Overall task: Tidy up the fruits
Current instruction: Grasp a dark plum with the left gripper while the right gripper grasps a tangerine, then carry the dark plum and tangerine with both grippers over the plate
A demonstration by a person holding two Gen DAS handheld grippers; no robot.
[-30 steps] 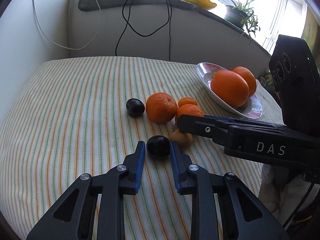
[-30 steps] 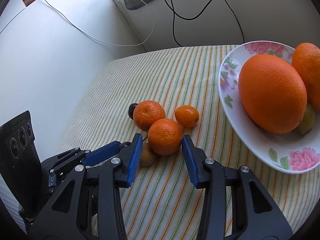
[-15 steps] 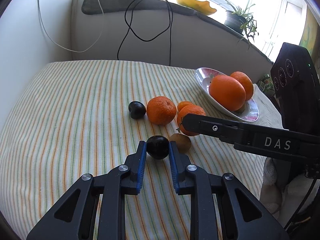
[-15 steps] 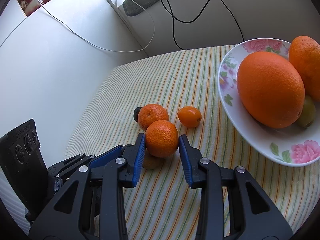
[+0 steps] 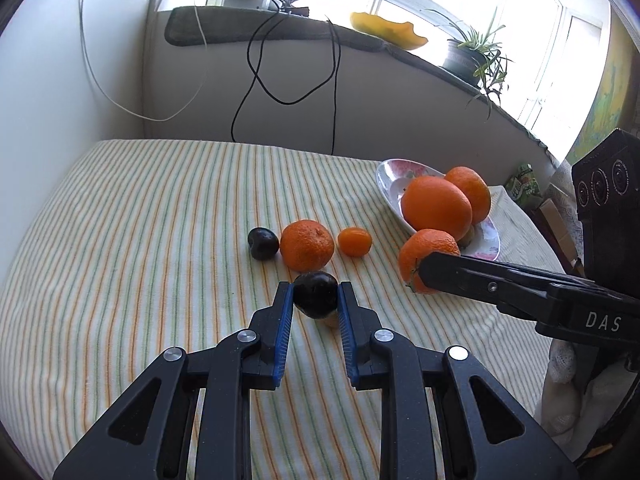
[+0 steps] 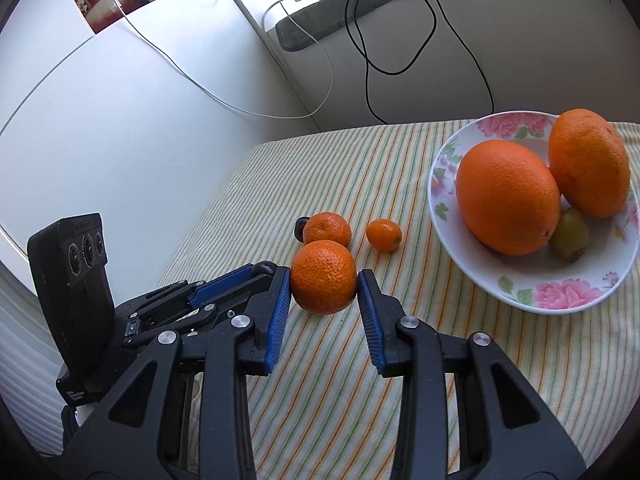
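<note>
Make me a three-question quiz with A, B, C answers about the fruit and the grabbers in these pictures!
1. Where is the green fruit?
A. in the bowl
B. on the windowsill
C. between the left fingers

2. How many big oranges lie in the bowl?
A. none
B. two
C. five

3. What is the right gripper doing?
A. hanging empty and wide open
B. squeezing the tablecloth
C. gripping a mandarin

Answers:
1 A: the green fruit sits against the oranges inside the bowl's rim.
2 B: two oranges rest side by side in the bowl.
3 C: both blue pads press the mandarin's sides, while the left gripper holds a dark plum.
</note>
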